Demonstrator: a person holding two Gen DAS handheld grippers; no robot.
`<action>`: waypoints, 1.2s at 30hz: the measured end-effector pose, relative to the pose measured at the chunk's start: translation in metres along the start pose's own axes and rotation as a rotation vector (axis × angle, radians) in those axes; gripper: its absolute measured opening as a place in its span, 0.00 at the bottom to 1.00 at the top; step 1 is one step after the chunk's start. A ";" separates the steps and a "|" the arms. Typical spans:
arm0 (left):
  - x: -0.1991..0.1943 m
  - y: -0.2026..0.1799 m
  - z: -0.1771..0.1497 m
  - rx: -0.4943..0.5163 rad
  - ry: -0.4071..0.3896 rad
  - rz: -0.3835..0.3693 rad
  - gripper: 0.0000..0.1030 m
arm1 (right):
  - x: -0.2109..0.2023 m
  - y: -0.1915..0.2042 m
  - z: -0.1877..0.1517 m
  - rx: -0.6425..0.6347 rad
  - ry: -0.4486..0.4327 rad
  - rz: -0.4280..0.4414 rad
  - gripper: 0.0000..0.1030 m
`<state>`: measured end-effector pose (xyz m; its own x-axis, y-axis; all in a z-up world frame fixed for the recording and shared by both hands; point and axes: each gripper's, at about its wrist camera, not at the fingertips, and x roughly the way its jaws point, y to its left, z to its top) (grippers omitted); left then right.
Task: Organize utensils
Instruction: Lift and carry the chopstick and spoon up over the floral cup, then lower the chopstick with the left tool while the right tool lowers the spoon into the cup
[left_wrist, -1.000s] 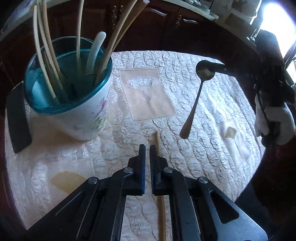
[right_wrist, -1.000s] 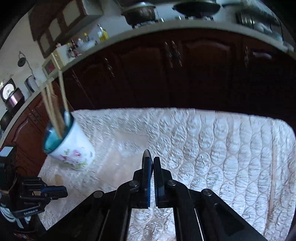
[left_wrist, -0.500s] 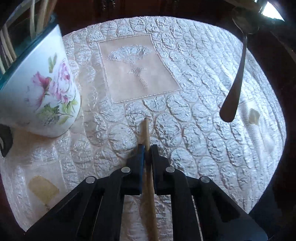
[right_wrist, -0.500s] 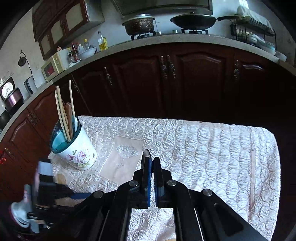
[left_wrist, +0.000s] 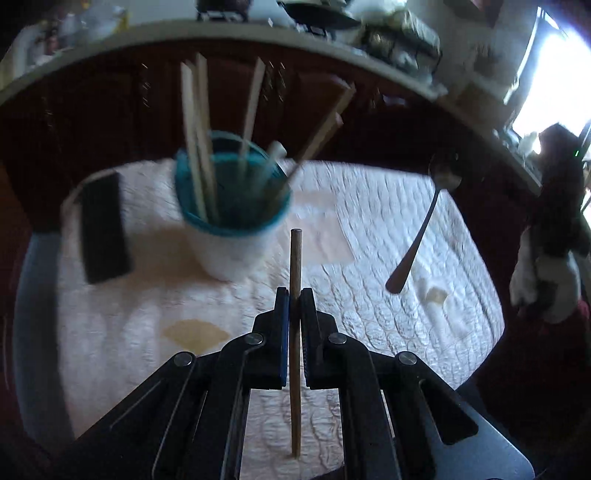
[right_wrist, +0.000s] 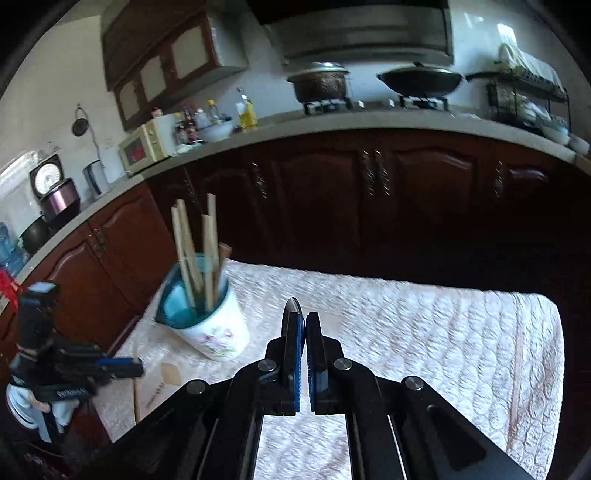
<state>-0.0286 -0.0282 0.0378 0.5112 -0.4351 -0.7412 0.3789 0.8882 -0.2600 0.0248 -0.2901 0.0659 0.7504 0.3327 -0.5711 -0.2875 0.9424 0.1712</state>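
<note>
My left gripper (left_wrist: 294, 295) is shut on a wooden chopstick (left_wrist: 295, 266) and holds it lifted above the quilted table cover, its tip toward the white floral cup (left_wrist: 232, 247) with a teal inside. The cup holds several chopsticks (left_wrist: 197, 147) and shows in the right wrist view (right_wrist: 210, 325) too. My right gripper (right_wrist: 305, 325) is shut on a metal spoon (right_wrist: 292, 306); in the left wrist view the spoon (left_wrist: 424, 229) hangs bowl up at the right, above the table. The left gripper also shows in the right wrist view (right_wrist: 125, 367).
A black phone-like slab (left_wrist: 101, 225) lies left of the cup. Another chopstick (right_wrist: 519, 365) lies near the table's right edge. Dark wooden cabinets (right_wrist: 369, 192) and a counter stand behind the table. A small tan patch (left_wrist: 436, 293) marks the cloth.
My left gripper has closed on the chopstick and lifted it off the cloth, tilting up toward the cup. The right gripper with the spoon has moved closer to the cup.
</note>
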 end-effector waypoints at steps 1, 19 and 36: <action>-0.006 0.003 0.001 -0.005 -0.016 0.009 0.04 | 0.000 0.007 0.002 -0.011 -0.004 0.004 0.02; -0.071 0.035 0.035 -0.034 -0.180 0.103 0.04 | 0.013 0.081 0.038 -0.092 -0.067 0.033 0.02; -0.090 0.035 0.112 -0.002 -0.320 0.146 0.04 | 0.061 0.128 0.076 -0.220 -0.123 -0.129 0.02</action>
<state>0.0249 0.0255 0.1646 0.7758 -0.3275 -0.5394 0.2825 0.9446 -0.1671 0.0791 -0.1465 0.1134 0.8519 0.2246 -0.4732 -0.2969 0.9513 -0.0829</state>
